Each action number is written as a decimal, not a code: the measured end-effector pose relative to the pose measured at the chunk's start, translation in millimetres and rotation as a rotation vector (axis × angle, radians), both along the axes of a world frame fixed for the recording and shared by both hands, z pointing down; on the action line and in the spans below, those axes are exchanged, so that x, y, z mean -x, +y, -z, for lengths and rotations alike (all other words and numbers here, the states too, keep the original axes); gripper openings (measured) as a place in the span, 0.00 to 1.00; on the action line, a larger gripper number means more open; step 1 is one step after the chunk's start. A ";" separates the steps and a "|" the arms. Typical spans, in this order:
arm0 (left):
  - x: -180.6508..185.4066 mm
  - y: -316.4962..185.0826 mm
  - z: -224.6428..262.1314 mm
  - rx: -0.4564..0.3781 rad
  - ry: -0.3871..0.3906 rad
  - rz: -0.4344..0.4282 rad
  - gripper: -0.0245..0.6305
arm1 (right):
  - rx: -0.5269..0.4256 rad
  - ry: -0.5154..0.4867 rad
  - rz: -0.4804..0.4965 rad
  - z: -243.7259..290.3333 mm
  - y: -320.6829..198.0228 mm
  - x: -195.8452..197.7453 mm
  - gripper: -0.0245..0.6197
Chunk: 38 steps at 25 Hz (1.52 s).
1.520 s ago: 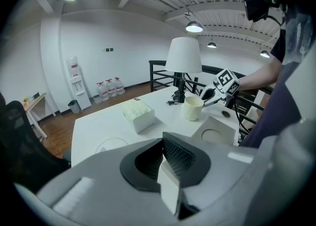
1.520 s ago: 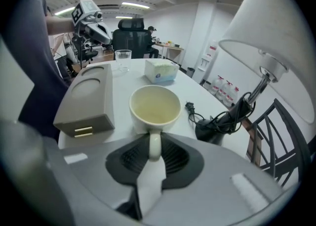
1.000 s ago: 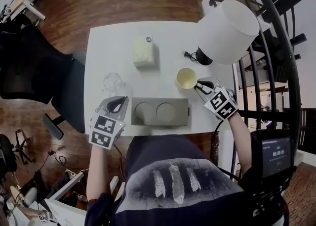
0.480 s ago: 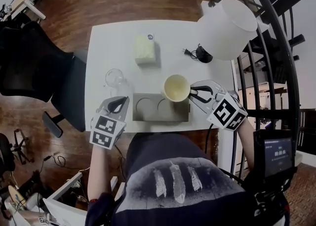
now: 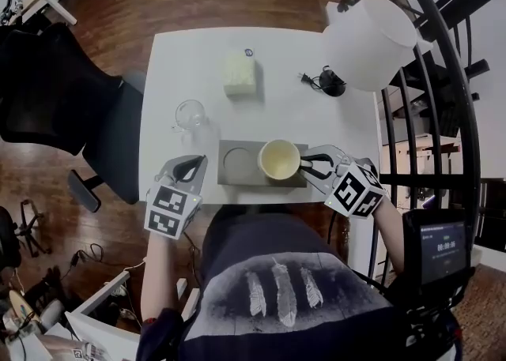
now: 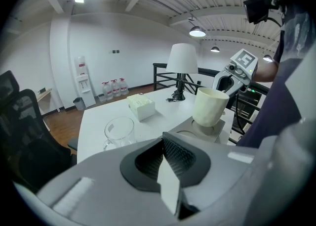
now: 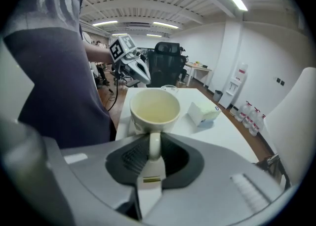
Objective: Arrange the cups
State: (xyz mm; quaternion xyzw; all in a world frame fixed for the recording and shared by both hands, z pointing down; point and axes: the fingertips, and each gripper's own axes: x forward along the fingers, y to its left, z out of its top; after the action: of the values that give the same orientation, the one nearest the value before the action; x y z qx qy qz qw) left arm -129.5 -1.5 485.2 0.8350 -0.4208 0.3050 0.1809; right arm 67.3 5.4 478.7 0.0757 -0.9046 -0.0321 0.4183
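Note:
A cream mug [image 5: 278, 159] hangs over the right recess of the grey two-recess tray [image 5: 237, 178]; whether it touches the tray I cannot tell. My right gripper [image 5: 310, 165] is shut on the mug's handle [image 7: 154, 146], which sits between its jaws in the right gripper view. The left recess [image 5: 236, 160] is bare. A clear glass mug [image 5: 190, 114] stands on the white table [image 5: 292, 110] behind the tray's left end. My left gripper [image 5: 190, 168] is shut on nothing at the front left edge of the table, beside the tray. The left gripper view shows the cream mug [image 6: 210, 106] and the glass mug [image 6: 118, 131].
A pale box [image 5: 239, 73] lies at the back middle of the table. A white-shaded lamp [image 5: 368, 31] with its cord stands at the back right. A black office chair [image 5: 63, 91] is left of the table and a black railing [image 5: 427, 114] runs along its right.
My right gripper has carried the cream mug from the back right of the table toward me and left, over the tray's right recess. The left gripper has barely shifted.

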 end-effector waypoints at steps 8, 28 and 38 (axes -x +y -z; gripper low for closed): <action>0.9 5.9 -0.5 0.006 -0.006 -0.013 0.06 | 0.001 0.051 0.000 -19.0 3.7 -6.9 0.13; -13.0 3.1 10.9 -0.003 -0.012 -0.034 0.06 | -0.053 0.029 0.034 -29.4 8.0 -3.8 0.14; -21.5 -9.1 14.9 -0.006 -0.027 -0.021 0.06 | -0.002 -0.001 0.062 3.7 4.6 -24.2 0.39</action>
State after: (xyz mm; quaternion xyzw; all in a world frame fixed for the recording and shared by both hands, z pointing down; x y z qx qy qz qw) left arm -107.9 -10.6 470.3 0.8356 -0.4155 0.3167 0.1697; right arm 91.5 10.1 475.0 0.0483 -0.9067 -0.0461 0.4165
